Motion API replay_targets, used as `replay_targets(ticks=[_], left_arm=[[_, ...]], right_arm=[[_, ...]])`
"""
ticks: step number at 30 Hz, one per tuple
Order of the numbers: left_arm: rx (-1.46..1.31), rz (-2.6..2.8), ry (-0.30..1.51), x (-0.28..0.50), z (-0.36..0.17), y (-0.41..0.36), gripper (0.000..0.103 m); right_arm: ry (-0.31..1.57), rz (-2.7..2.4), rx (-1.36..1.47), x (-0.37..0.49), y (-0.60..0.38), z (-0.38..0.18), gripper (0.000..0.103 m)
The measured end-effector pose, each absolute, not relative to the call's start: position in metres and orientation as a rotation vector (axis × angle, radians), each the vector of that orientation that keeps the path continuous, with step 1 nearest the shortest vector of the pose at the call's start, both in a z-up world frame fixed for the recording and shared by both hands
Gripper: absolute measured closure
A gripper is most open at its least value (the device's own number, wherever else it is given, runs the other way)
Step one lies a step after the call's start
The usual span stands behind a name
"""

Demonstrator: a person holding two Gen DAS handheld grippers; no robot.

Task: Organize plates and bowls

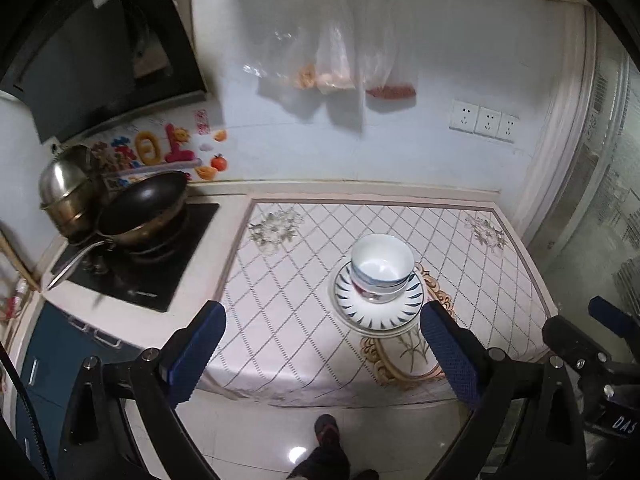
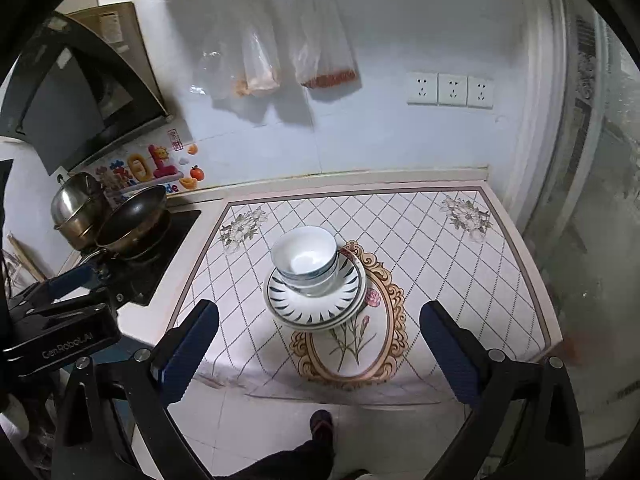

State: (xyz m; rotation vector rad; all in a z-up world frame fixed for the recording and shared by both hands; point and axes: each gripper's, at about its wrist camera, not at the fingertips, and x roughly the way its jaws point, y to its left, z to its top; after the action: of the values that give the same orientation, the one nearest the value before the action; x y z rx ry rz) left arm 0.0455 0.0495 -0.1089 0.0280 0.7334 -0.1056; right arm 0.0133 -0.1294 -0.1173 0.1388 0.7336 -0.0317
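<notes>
Blue textured pads frame the bottom of both views, and both tools are spread wide with nothing between them: the left gripper (image 1: 322, 354) and the right gripper (image 2: 318, 350) hang off the near edge of the bench (image 2: 460, 264), above the floor. Just beyond them, lower centre of each frame, sits the stack: white bowls (image 2: 306, 260) with blue banding, nested together, on white plates (image 2: 316, 304) with dark blue dashes round the rim. It looks finished, but not tidy. The bowls ride toward the upper left of the plates, and in the right wrist view the plates themselves are staggered, rims not lined up. That is the risk, I'd say: a knock from either gripper, or a tug on the patterned cloth (image 1: 280, 280) that drapes over the near edge, could slide the bowls off or tip the pile. Glazed ware will be slick on itself. Further back, upper left, a dark pan (image 1: 142, 208) and a steel pot (image 1: 66, 188) sit on the hob, well apart from the stack.
</notes>
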Motion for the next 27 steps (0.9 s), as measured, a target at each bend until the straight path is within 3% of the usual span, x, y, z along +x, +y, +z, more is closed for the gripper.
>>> replay_targets(ticks=[27], left_arm=[[0.035, -0.101, 0.707, 0.000, -0.110, 0.049, 0.003]], right_arm=[[0.698, -0.056, 0.125, -0.028, -0.134, -0.111, 0.000]])
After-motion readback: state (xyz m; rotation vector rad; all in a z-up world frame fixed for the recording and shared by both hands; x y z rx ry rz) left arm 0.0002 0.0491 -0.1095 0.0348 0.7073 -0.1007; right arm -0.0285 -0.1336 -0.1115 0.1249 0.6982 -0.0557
